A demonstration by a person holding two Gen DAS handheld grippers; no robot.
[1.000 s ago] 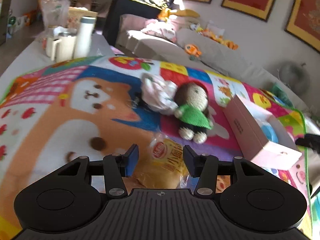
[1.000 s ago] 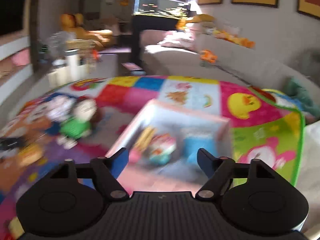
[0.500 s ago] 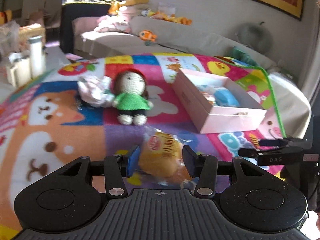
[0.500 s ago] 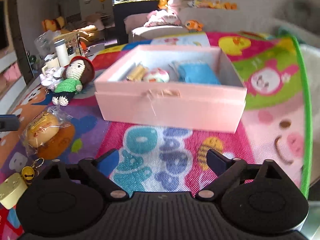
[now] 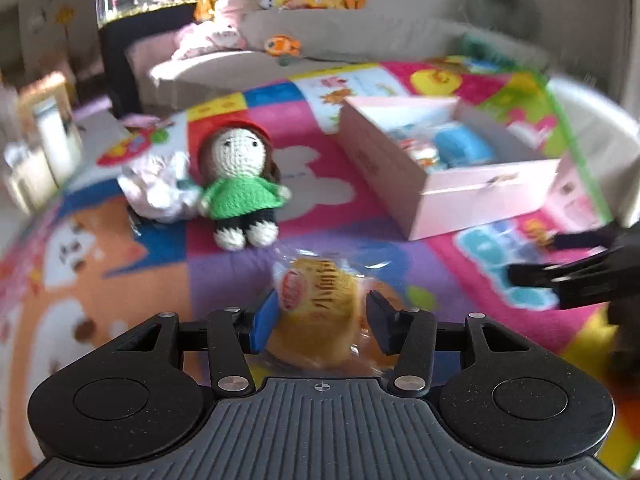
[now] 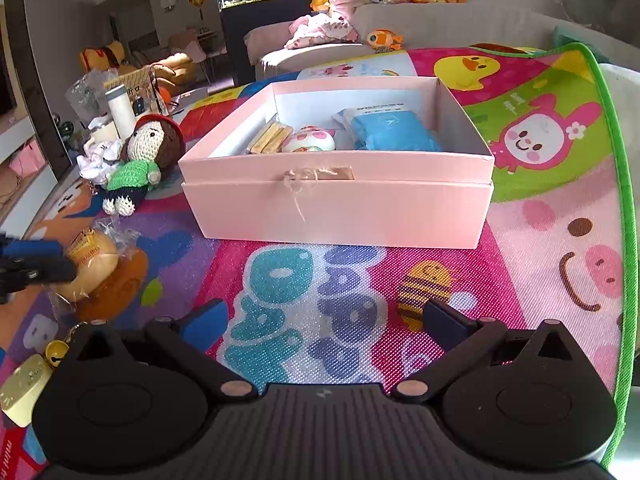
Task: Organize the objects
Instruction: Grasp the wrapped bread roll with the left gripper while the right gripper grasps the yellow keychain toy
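Left hand-held gripper [image 5: 320, 316] partly spread around wrapped bun [image 5: 320, 312], left-front of pink box [image 6: 336, 196]; firm contact unclear. Right hand-held gripper [image 6: 326, 318] wide apart, empty, before box. Crochet doll [image 5: 240, 184] beyond bun.

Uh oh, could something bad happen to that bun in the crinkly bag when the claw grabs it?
Maybe. The left gripper has its fingers on either side of the wrapped bun, which looks soft, so a hard squeeze could squash it. The loose plastic wrapper might also slip out on the way to the pink box. The box already holds a blue pack and other items, so free space looks limited.
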